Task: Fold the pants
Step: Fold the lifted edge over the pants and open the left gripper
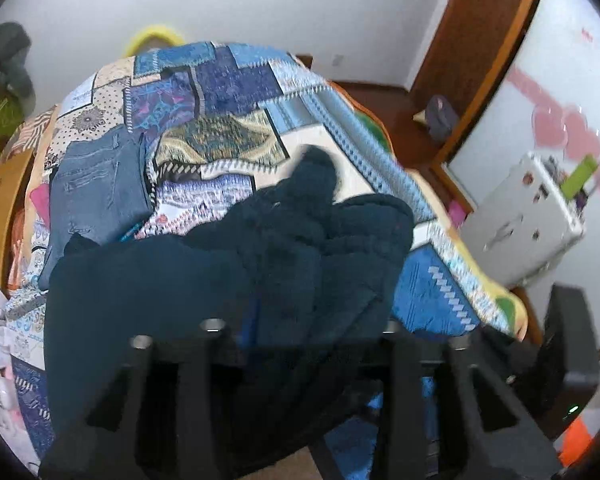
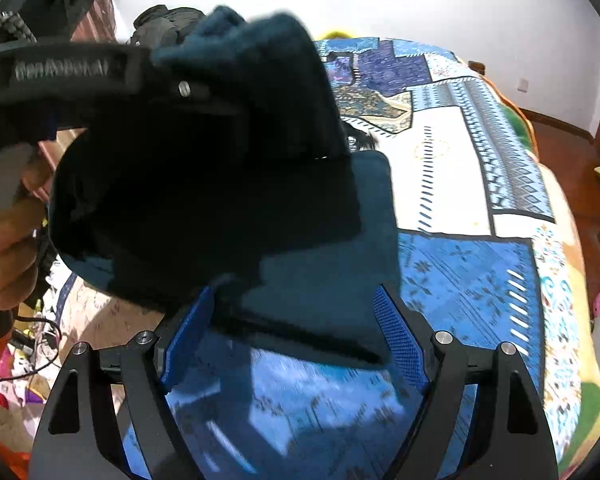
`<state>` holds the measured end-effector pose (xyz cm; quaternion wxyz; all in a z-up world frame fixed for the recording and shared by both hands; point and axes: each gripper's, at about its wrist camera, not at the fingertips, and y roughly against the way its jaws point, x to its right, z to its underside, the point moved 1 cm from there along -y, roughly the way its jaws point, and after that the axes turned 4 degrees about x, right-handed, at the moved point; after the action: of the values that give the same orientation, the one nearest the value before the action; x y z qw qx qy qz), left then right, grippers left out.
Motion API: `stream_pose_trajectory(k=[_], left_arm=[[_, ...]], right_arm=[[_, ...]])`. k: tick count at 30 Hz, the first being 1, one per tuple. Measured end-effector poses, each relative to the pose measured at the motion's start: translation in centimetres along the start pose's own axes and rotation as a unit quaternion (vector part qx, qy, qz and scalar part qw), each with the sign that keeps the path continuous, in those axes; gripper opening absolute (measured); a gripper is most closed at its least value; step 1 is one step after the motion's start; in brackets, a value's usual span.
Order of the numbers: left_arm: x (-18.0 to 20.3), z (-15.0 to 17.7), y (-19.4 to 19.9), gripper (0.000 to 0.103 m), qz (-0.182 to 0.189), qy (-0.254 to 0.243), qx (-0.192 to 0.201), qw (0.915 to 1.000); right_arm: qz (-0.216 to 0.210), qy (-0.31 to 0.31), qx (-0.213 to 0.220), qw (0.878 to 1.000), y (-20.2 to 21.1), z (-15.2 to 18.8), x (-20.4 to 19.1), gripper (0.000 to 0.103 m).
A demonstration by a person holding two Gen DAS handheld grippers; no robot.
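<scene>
Dark teal pants (image 1: 220, 280) lie bunched on the patchwork quilt (image 1: 236, 80) and cover the fingers of my left gripper (image 1: 300, 332), so its jaws are hidden in the left wrist view. In the right wrist view the left gripper (image 2: 204, 96) comes in from the upper left with a fold of the pants (image 2: 320, 260) wrapped over its fingers and hanging down to the quilt (image 2: 480, 272). My right gripper (image 2: 296, 320) stands open low over the bed. The flat near edge of the pants lies between its blue pads (image 2: 400, 344), which do not press on it.
Folded blue jeans (image 1: 96, 188) rest on the bed's left side. A person's hand (image 2: 8, 248) grips the left tool's handle. Right of the bed are brown floor, a white box (image 1: 528, 212) and a wooden door frame (image 1: 480, 40). Clutter lies along the bed's left edge.
</scene>
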<state>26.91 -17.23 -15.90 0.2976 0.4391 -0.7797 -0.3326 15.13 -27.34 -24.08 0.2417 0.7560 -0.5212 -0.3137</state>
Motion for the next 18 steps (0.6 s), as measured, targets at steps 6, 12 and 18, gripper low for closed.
stream_pose_trajectory(k=[6,12,18], left_arm=[[0.8,1.2,-0.1,0.064,-0.012,-0.014,-0.026,0.9995],[1.3,1.6,2.1,0.096,0.024,-0.011,-0.014,0.9996],[-1.1,0.5,6.1,0.099,-0.017,-0.005,0.051,0.9986]], right_arm=[[0.002,-0.029,-0.005,1.000,0.6,0.8,0.9,0.080],[-0.003,-0.039,-0.008,0.999,1.0,1.2,0.8,0.079],[-0.001,-0.036,-0.002,0.999,1.2,1.1,0.6,0.080]])
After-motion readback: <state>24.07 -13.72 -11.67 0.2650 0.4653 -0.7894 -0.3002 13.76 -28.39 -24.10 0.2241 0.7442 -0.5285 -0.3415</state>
